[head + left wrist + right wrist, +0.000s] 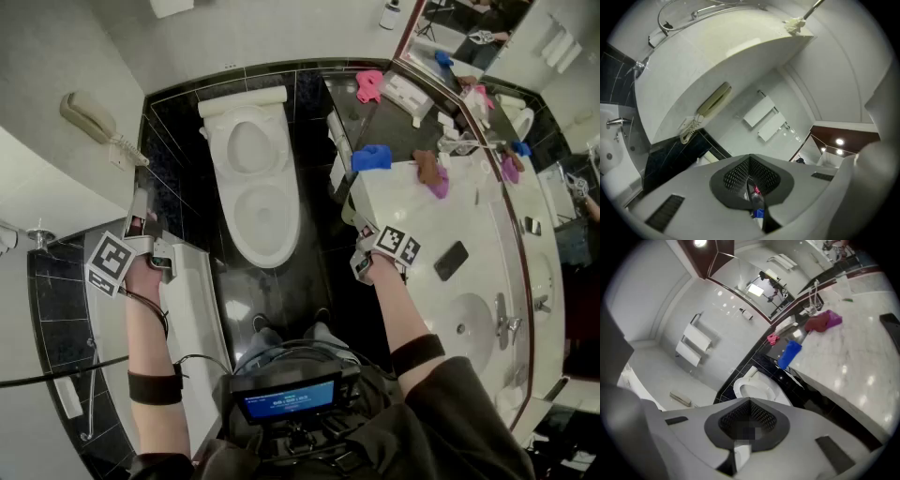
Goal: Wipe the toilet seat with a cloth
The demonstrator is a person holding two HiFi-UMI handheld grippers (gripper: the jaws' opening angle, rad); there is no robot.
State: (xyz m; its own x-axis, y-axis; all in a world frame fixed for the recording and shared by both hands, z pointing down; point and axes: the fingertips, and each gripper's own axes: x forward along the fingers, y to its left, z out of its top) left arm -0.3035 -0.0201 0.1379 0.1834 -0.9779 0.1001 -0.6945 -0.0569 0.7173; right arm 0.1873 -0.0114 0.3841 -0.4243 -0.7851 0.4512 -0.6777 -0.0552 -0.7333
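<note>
Both claws closed and empty; blue cloth on the counter corner.

Head view: I see the left claw above a white ledge and the right claw at the counter edge. The toilet seat lies down, ahead and between them. The blue cloth drapes over the counter corner beside the toilet, well apart from both claws. Left gripper view: the left claw has its jaws pressed together with nothing gripped, facing a wall with a handset phone. Right gripper view: the right claw is narrow, almost closed, and holds nothing. The toilet seat sits ahead, with the blue cloth up and to its right.
</note>
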